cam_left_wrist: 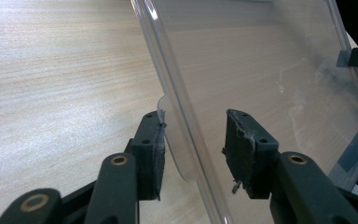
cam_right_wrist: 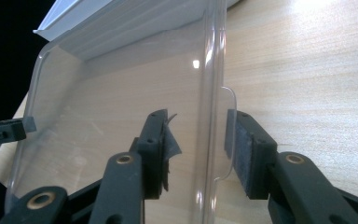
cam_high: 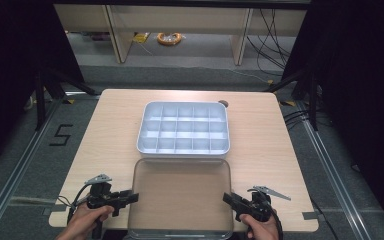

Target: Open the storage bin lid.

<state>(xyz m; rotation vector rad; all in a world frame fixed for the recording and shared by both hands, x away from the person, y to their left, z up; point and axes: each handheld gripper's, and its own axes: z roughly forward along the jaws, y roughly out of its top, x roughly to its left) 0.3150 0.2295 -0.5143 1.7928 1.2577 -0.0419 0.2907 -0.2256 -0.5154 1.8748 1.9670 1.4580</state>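
Clear lid point(cam_high: 181, 197) at the table's point(cam_high: 270, 135) 6 o'clock edge, white divided tray point(cam_high: 183, 128) at centre. My left gripper point(cam_high: 132, 197) and right gripper point(cam_high: 226, 198) straddle its side rims, jaws apart, unclamped. Floor mark point(cam_high: 61, 134) reads "5".

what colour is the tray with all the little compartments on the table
White, or very pale grey-white. The compartment tray shows best in the high view.

Wooden table point(cam_high: 110, 130), light grain, rounded corners, stood on grey floor point(cam_high: 190, 75). Beyond the table: pale shelving legs point(cam_high: 120, 35), an orange cable coil point(cam_high: 169, 38), loose black cables point(cam_high: 272, 40). Left of the table: a floor marking "5" point(cam_high: 61, 135).
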